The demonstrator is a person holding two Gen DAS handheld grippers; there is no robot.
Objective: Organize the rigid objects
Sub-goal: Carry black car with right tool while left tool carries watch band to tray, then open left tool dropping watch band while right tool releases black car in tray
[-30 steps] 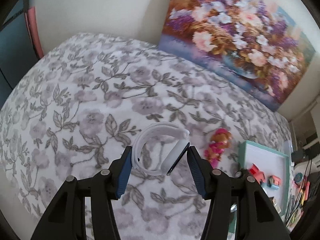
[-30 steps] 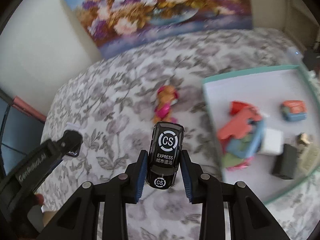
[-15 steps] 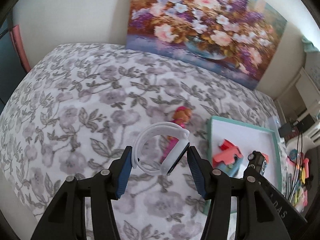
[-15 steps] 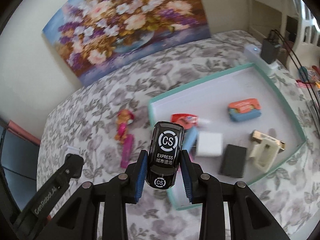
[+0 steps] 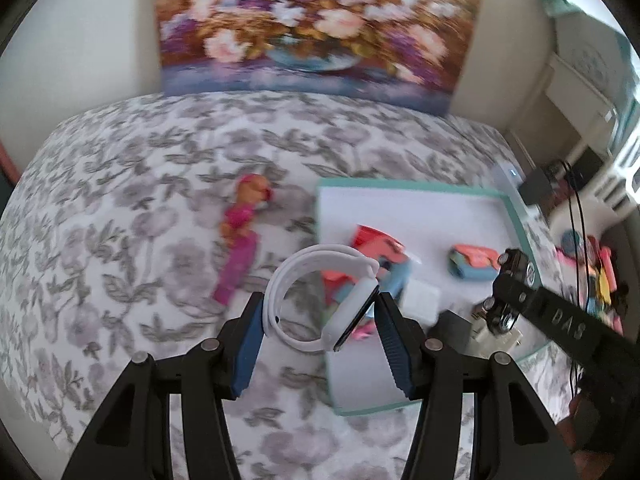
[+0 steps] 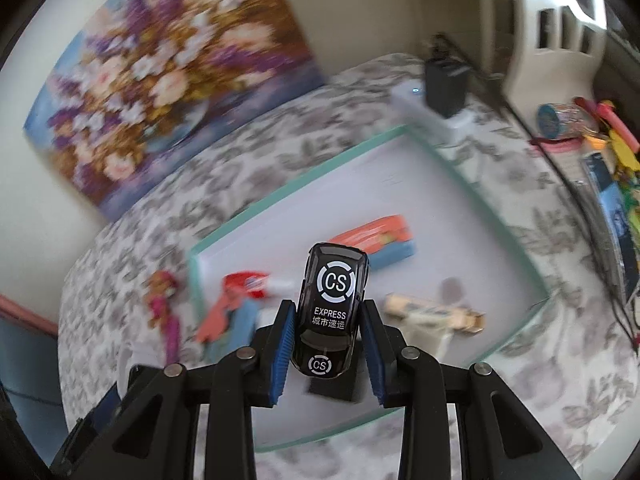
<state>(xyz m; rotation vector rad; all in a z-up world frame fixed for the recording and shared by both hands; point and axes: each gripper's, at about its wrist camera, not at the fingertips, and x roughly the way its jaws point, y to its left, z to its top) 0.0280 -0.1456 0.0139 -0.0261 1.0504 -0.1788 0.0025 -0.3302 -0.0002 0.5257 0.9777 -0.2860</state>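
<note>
My left gripper (image 5: 320, 302) is shut on a white smartwatch (image 5: 308, 280), its band looped upward, above the near left corner of a teal-rimmed white tray (image 5: 404, 187). My right gripper (image 6: 327, 306) is shut on a black toy car (image 6: 332, 308) marked "CS EXPRESS", hanging over the tray (image 6: 296, 184). The left wrist view shows that car (image 5: 514, 270) to the right, over the tray. In the tray lie a red and blue piece (image 6: 236, 308), an orange and blue piece (image 6: 380, 236), a beige item (image 6: 436, 316) and a black block (image 6: 336, 390). A pink doll (image 5: 242, 220) lies on the bedspread left of the tray.
The grey floral bedspread (image 5: 120, 208) spreads wide to the left. A flower painting (image 5: 312, 28) leans on the wall behind. A white power strip with a black adapter (image 6: 442, 88) sits past the tray's far corner. Colourful clutter (image 6: 600, 136) and cables line the right side.
Both grippers have swept right across the bed, from over the bare bedspread to over the tray. The watch and the car stay gripped as before. The view has rolled.
</note>
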